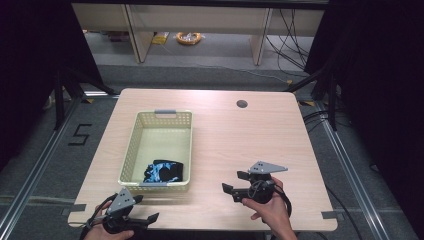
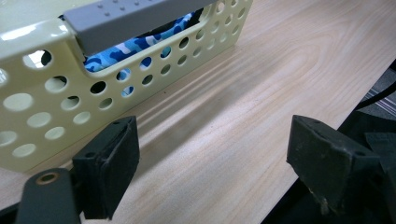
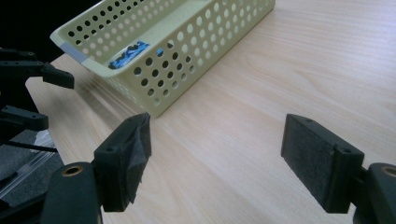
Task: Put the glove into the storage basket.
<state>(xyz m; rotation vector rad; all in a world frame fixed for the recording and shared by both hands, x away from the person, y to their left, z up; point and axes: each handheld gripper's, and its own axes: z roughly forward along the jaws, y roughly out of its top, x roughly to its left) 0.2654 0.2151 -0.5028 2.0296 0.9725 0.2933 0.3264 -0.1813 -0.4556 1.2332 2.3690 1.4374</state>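
Note:
A pale yellow perforated basket [image 1: 131, 150] stands left of the table's middle, with a grey handle [image 2: 126, 16] on its near end. A black and blue camouflage cloth [image 1: 164, 171] lies inside at that near end, and it shows through the holes [image 2: 135, 46] and over the rim [image 3: 128, 53]. My left gripper [image 1: 146, 208] sits at the table's front left corner, open and empty, just short of the basket [image 2: 46, 107]. My right gripper [image 1: 234, 181] is open over bare wood to the right of the basket [image 3: 177, 51], its jaws [image 3: 215, 158] wide apart with nothing between them.
The wooden table [image 1: 250, 140] has a round cable hole [image 1: 242, 104] at the back right. The left gripper [image 3: 28, 93] shows at the left of the right gripper view. Beyond the table are desk legs and a yellow cable coil [image 1: 188, 37] on the floor.

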